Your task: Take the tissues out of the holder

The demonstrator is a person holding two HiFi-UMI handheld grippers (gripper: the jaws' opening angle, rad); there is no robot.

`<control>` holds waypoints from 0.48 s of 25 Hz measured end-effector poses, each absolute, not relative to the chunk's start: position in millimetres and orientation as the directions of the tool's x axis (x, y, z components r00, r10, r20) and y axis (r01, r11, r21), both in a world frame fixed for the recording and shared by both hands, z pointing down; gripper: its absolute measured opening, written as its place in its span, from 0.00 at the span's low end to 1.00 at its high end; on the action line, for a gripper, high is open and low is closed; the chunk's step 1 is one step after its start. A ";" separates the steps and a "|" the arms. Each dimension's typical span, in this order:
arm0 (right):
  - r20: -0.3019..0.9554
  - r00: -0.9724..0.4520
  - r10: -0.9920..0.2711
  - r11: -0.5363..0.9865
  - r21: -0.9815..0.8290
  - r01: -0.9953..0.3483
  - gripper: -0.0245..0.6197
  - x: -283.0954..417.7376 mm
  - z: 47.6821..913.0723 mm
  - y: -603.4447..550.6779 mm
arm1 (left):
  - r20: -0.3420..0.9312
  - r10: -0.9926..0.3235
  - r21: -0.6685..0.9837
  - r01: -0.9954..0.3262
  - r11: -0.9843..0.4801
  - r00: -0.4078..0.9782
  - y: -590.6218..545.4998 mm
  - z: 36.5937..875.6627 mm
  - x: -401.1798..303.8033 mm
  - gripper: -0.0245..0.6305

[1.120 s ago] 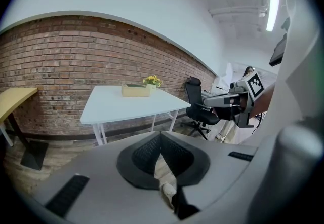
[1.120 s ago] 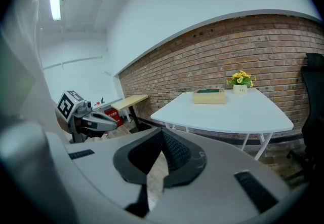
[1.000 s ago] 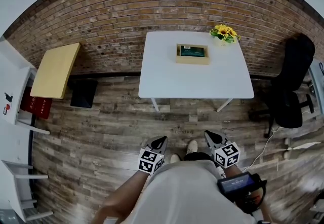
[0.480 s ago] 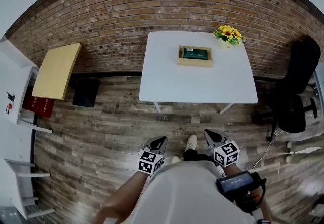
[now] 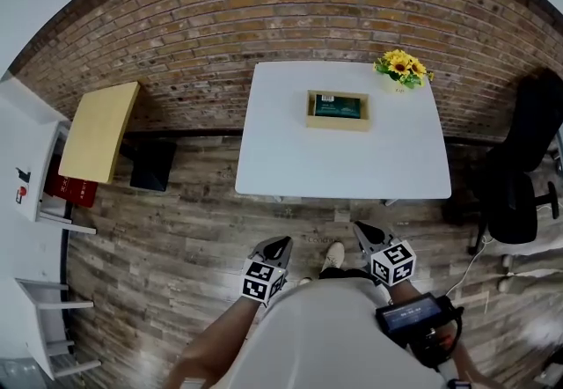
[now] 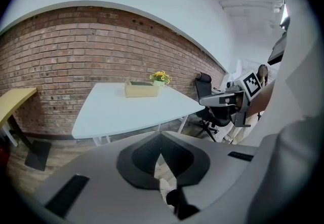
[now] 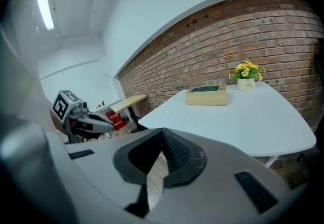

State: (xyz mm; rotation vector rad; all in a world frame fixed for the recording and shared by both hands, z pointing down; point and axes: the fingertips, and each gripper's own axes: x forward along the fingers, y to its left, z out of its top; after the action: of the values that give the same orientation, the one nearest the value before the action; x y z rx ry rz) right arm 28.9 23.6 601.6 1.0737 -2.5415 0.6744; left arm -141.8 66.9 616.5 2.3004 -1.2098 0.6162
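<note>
Beyond left tongs [image 5: 281,243], right tongs [image 5: 361,228]: holder [image 5: 338,125]

Room: red brick wall [image 5: 264,0] below white plaster [image 7: 167,5]; wood-plank floor [image 5: 158,238]; ceiling strip light [image 7: 44,7], lit. Furniture: white table [image 5: 343,158] against the brick, pot of yellow flowers [image 5: 403,69] at its far right corner; yellow-topped side table [image 5: 98,130] left; black office chair [image 5: 519,167] right; white shelving [image 5: 26,202] far left.

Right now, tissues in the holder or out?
In. The green tissue pack lies inside the wooden holder on the white table; no tissue shows on the tabletop beside it.
</note>
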 end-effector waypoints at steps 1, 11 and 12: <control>0.438 -0.677 -0.592 0.611 -0.305 -0.731 0.05 32.2 601.6 15.2 | 0.582 -0.630 0.190 -0.839 -0.509 0.514 58.8 616.0 -137.0 0.05; 0.409 -0.689 -0.599 0.595 -0.348 -0.724 0.05 65.3 607.5 -46.8 | 0.610 -0.592 0.148 -0.809 -0.568 0.527 -9.4 607.1 -90.7 0.05; 0.408 -0.690 -0.598 0.594 -0.353 -0.723 0.05 67.3 608.8 -50.3 | 0.613 -0.590 0.145 -0.809 -0.570 0.526 -13.8 606.3 -87.8 0.05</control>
State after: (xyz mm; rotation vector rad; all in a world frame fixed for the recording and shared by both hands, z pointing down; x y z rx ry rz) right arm 67.3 -50.3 608.8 1.0888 -2.5771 0.7349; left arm -87.8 -13.8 606.3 2.3545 -1.1466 0.7180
